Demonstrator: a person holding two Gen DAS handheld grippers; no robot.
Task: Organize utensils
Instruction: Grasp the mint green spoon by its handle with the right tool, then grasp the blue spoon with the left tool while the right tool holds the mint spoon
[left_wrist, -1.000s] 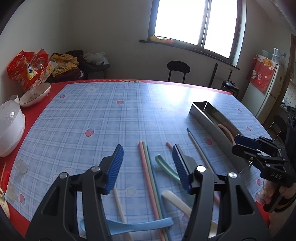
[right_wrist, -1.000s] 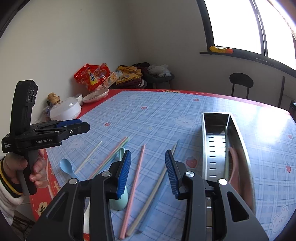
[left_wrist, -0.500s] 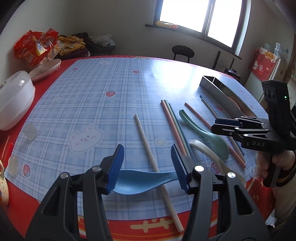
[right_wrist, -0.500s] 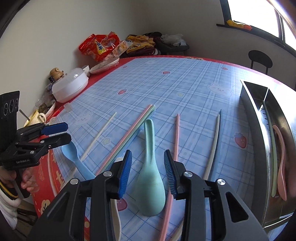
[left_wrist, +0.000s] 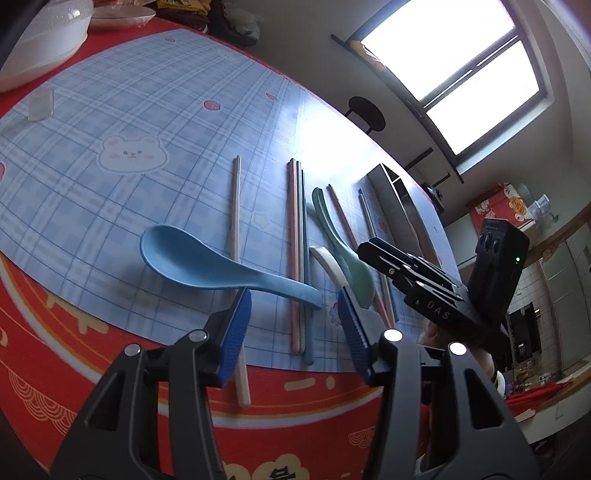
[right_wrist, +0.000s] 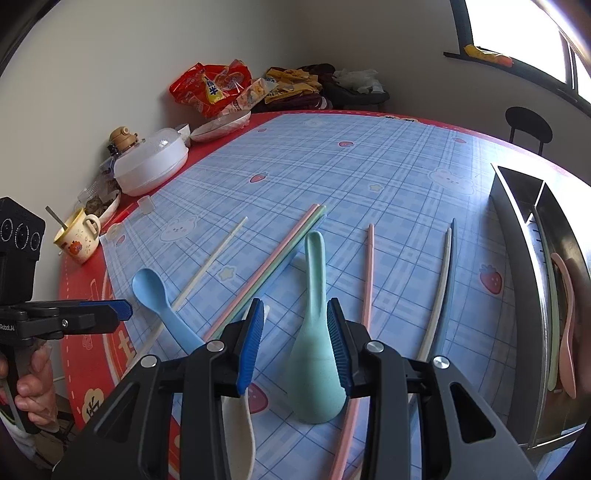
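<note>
The left gripper (left_wrist: 293, 297) is closing around the blue spoon's (left_wrist: 207, 264) handle, pads not yet touching. The right gripper (right_wrist: 295, 325) straddles the green spoon (right_wrist: 316, 332), pads just clear. Both spoons lie on the tabletop (right_wrist: 332, 166) among chopsticks

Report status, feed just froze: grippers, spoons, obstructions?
Left gripper closing around blue plastic spoon handle. Right gripper open, astride green plastic spoon. White spoon close alongside.
</note>
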